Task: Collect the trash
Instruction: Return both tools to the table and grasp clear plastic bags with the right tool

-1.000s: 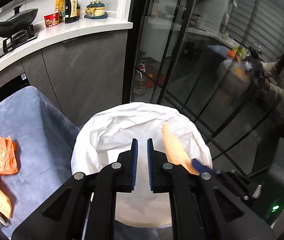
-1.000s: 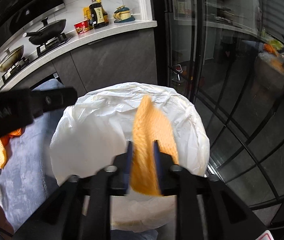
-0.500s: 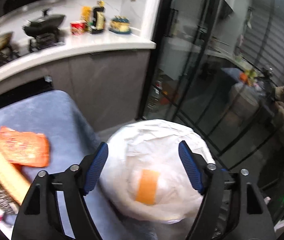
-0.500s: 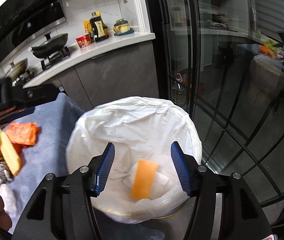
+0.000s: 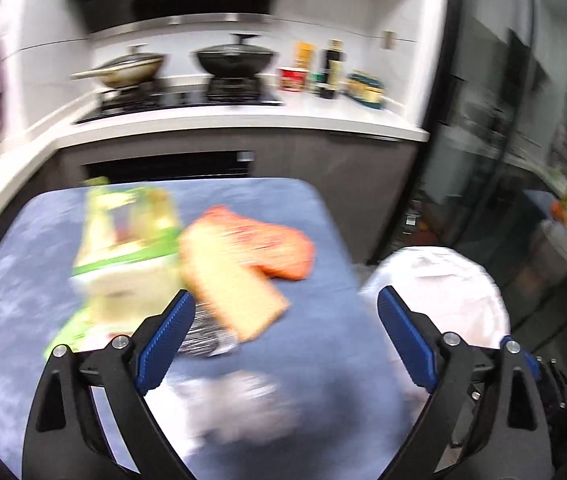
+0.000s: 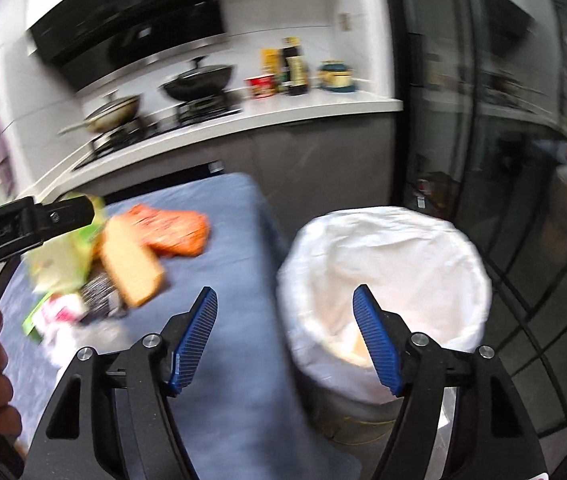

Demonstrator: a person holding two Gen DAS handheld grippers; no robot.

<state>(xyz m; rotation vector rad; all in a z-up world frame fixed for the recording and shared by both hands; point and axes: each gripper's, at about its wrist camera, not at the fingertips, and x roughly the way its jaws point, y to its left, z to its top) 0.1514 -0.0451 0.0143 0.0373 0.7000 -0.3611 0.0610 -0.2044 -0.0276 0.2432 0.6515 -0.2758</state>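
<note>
both grippers, left gripper [image 5: 283,332] and right gripper [image 6: 285,332], have fingers opening with nothing between them. the wrappers [image 5: 239,268] lie heaped on the table [image 5: 315,360] beside the lined bin [image 6: 383,264]. risk, as i judge it: grabbing into the overlapped pile may drag neighbours off the table edge.
</note>
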